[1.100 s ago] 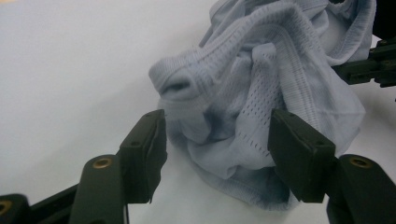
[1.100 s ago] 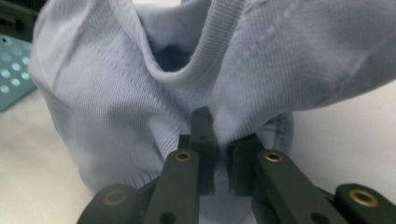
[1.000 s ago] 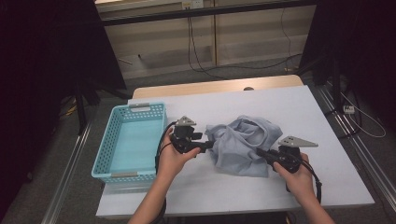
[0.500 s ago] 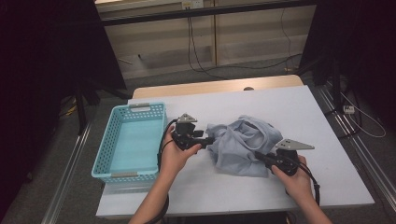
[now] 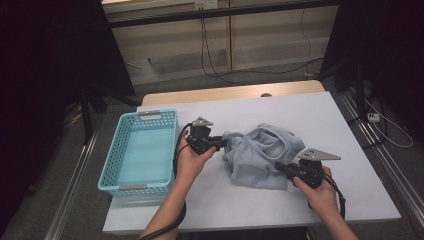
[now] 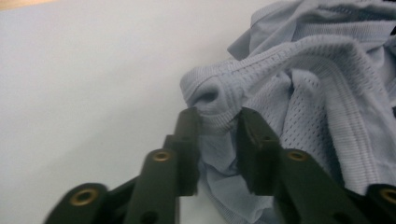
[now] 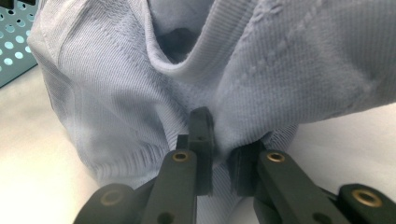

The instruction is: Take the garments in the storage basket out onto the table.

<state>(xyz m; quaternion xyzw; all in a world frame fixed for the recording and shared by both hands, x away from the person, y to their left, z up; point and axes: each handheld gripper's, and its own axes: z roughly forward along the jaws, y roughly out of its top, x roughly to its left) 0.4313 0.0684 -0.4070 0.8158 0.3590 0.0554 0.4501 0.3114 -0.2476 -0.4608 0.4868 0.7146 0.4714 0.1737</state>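
A crumpled light blue garment (image 5: 260,155) lies in a heap on the white table (image 5: 320,115). At its left edge my left gripper (image 5: 223,143) has just been closing, and its jaws now pinch a ribbed fold of the garment (image 6: 217,105) between them. My right gripper (image 5: 277,167) is at the heap's near right side, shut on a fold of the garment (image 7: 224,116), with cloth bunched between its fingers (image 7: 201,135). A hand holds each gripper from the table's near edge.
A light blue plastic basket (image 5: 112,167) stands on the table's left side, close beside my left hand; its corner (image 7: 14,42) also appears in the right gripper view. Cables run across the floor behind the table. Metal rails flank both sides.
My left gripper has shifted slightly toward the garment and its jaws have closed onto the cloth's left edge. The right gripper has stayed where it was, still gripping.
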